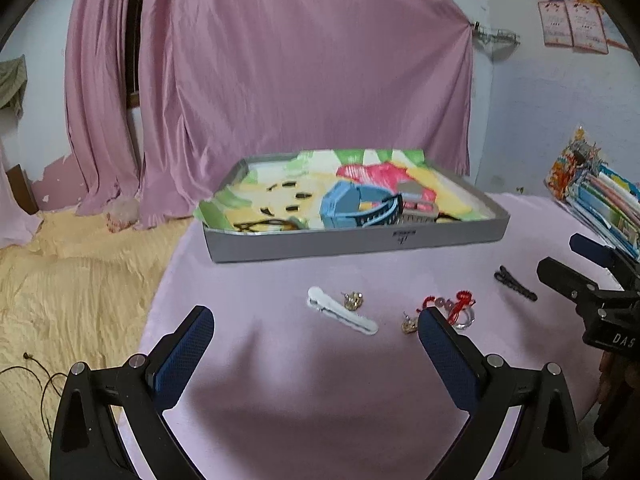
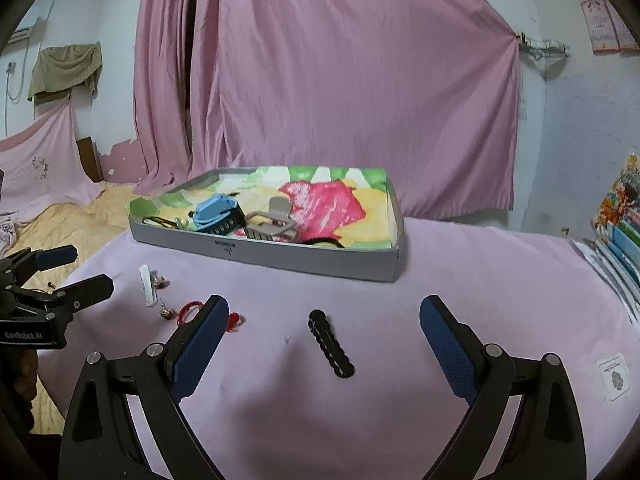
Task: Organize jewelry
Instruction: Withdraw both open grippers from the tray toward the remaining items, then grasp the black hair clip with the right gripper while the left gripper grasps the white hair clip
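A grey shallow box lined with a colourful cloth holds a blue claw clip, a beige claw clip and a black hair tie. On the pink cloth lie a white hair clip, two small gold earrings, a red bracelet and a black scalloped clip. My left gripper is open just short of the white clip. My right gripper is open around the black clip.
A stack of colourful books stands at the table's right edge. A pink curtain hangs behind the box. A yellow bedspread lies to the left. A small white card rests on the cloth at the right.
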`<state>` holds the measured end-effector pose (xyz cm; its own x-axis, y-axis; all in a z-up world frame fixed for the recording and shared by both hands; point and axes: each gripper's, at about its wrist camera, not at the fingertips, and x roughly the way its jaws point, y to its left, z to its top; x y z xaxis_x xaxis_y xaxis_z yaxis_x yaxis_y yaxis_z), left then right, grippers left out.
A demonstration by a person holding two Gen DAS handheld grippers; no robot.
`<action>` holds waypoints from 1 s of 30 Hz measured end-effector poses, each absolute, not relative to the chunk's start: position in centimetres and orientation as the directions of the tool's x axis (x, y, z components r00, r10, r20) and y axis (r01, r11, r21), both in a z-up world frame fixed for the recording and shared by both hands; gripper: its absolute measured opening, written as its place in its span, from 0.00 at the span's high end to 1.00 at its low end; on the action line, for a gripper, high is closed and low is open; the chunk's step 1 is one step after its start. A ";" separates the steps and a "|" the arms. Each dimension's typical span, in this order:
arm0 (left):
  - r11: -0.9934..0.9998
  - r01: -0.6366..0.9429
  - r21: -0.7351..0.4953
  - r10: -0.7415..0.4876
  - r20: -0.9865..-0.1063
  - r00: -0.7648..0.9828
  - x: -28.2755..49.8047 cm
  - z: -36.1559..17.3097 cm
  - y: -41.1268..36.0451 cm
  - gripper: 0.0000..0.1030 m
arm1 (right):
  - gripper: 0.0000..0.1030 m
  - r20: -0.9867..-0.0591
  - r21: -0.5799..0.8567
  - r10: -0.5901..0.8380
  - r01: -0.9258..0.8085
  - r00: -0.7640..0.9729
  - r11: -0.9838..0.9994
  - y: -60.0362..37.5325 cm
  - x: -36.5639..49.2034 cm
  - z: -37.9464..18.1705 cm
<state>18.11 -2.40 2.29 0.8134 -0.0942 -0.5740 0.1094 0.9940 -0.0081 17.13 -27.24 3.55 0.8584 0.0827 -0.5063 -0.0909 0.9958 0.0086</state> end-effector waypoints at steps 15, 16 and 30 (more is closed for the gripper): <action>0.995 0.089 -0.050 -0.098 -0.701 0.707 20.9 0.9 -2.2 0.01 | 0.09 -0.649 0.079 0.147 -0.126 0.746 0.989 -27.2 20.0 1.9; 0.994 0.090 -0.056 -0.103 -0.702 0.705 21.0 0.8 -2.2 0.01 | 0.10 -0.659 0.081 0.150 -0.129 0.737 0.988 -27.1 20.3 1.8; 0.993 0.104 -0.062 -0.115 -0.744 0.658 23.1 0.1 -3.3 0.36 | 0.55 -0.720 0.101 0.179 -0.153 0.670 0.983 -26.5 22.2 0.5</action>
